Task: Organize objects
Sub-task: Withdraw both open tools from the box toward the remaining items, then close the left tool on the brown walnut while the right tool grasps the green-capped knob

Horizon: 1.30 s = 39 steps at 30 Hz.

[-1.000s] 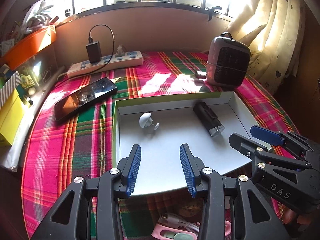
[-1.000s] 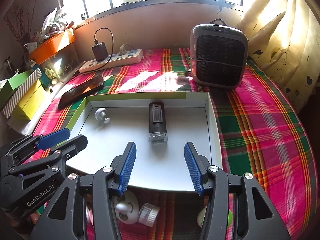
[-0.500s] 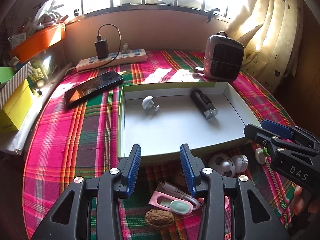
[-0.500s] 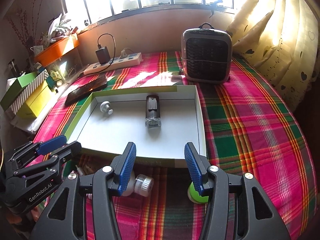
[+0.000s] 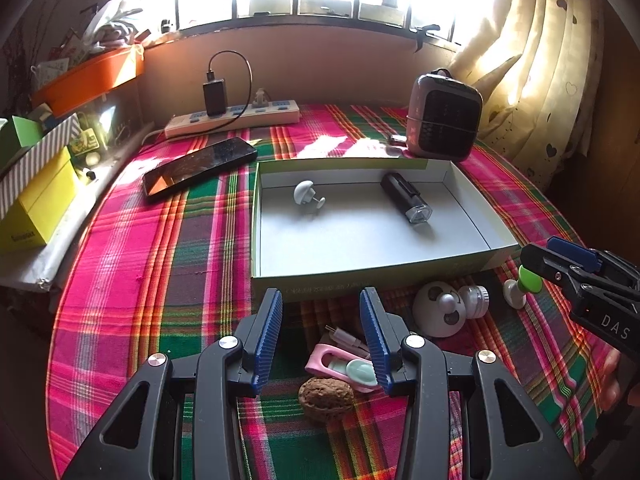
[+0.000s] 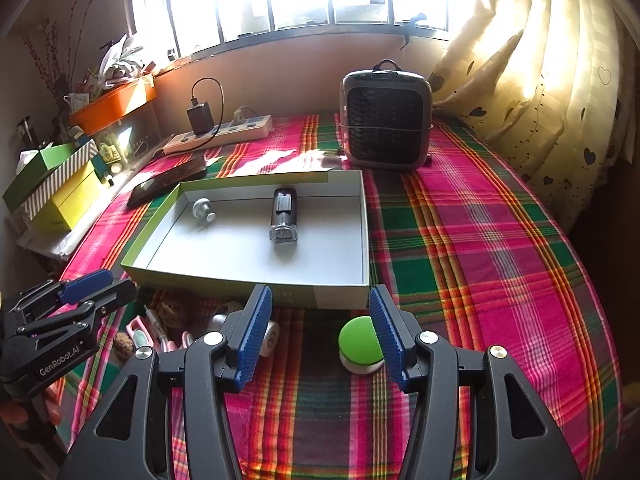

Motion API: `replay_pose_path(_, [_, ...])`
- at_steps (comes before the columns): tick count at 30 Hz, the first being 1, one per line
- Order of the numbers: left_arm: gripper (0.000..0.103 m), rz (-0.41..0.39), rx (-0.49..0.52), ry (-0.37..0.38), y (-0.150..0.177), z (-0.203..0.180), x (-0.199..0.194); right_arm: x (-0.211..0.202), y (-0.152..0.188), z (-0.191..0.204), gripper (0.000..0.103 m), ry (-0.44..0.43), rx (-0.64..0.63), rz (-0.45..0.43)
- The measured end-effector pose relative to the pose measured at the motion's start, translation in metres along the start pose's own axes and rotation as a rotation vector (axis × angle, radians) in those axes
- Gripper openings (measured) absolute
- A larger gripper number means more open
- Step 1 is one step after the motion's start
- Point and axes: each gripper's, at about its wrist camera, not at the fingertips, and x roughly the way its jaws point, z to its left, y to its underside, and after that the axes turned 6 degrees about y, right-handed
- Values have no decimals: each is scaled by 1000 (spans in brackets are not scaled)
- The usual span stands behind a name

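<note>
Your left tool point(image 5: 321, 334) and right tool point(image 6: 320, 332) both stand wide, empty, near the tray point(image 5: 256, 216); torch point(image 5: 406, 198) inside.

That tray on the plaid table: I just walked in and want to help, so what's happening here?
A person is sorting small items with a handheld gripper in each hand. The tray already holds a black flashlight and a white knob. Both the left gripper and the right gripper are open and empty, over a walnut, a pink clip and a green-capped piece outside it.
</note>
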Motion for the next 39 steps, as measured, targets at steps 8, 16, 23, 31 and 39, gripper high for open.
replay_pose_path(8, [42,22,-29,56,16,14,-2,-7,13,-25,59,44,33,-3])
replay_pose_path(16, [46,54,-77,153,30,25,1,-3,27,-49,59,71,84,28])
replay_pose_path(23, [46,68,-93,199,30,23,4,-2,33,-56,59,63,97,35])
replay_pose_path(31, [49,101,-99,179,31,14,11,2,34,-44,59,-8,42,27])
replay_pose_path(39, [53,126,-102,170,32,7,19,20,31,-32,63,-4,-2,62])
